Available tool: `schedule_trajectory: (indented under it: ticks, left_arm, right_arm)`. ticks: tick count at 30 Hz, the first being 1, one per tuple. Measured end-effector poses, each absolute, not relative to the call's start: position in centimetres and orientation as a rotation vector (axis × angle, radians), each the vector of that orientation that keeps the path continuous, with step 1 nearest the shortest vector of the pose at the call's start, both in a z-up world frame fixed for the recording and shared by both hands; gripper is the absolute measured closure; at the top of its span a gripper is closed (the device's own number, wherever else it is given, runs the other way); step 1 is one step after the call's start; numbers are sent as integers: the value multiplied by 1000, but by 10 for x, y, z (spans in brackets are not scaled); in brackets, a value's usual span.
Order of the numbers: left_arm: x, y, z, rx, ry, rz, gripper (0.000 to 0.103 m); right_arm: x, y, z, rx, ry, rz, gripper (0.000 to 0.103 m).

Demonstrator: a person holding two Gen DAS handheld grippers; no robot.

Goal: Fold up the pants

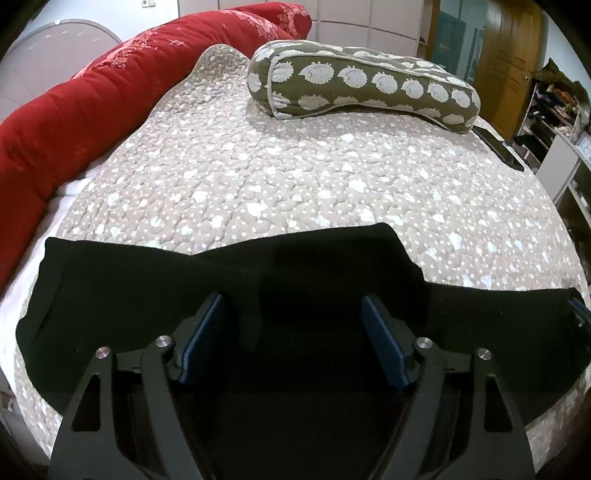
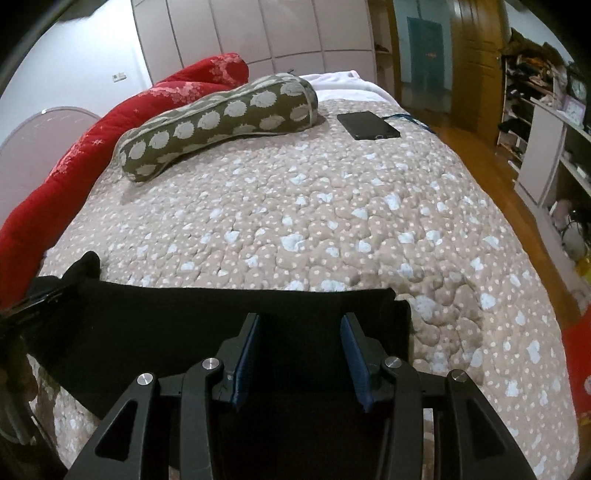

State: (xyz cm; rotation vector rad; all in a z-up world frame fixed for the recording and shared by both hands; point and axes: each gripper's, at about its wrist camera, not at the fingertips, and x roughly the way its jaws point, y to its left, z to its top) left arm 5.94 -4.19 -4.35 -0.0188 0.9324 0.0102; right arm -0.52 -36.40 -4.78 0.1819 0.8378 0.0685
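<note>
Pants [image 1: 155, 295], black and spread flat, lie across the near edge of the bed [image 1: 295, 192] right under your two grippers. Your left gripper [image 1: 293, 306] hangs over the middle of the dark cloth with its blue-padded fingers [image 1: 207, 325] set wide apart and nothing between them. Your right gripper [image 2: 300, 325] sits over the right end of the pants [image 2: 147, 321], close to a squared-off edge of the fabric, and its fingers [image 2: 249, 350] are also spread wide and hold nothing.

You are working on a quilted coverlet [image 2: 332, 221], beige with small white dots and pale blue patches, puckered all over. Toward the far side a long olive bolster pillow [image 1: 369, 85] printed with white hedgehog shapes rests on the quilt, well apart from the pants. Along your left a thick red duvet [image 1: 92, 96] is bunched up against the wall. A dark tablet [image 2: 367, 125] lies flat near the far right edge of the bed, just beside the bolster's end.

Beyond the bed you can see pale wardrobe panels [image 2: 258, 33], a wooden door [image 2: 476, 48], a wooden floor [image 2: 491, 155] on the right, and cluttered open shelves [image 2: 535, 92] next to it
</note>
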Motion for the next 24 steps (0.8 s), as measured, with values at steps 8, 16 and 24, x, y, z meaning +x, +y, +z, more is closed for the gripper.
schedule_trajectory:
  ticks: [8, 16, 24]
  left_arm:
    - [56, -41, -40, -23, 933, 11, 26]
    - [40, -27, -32, -46, 912, 33, 26]
    - [29, 18, -33, -107, 915, 129, 26]
  right_arm:
    - [-24, -364, -34, 188, 829, 95, 60]
    - [-35, -352, -26, 176, 816, 145, 60]
    - [-32, -328, -37, 125, 848, 176, 60]
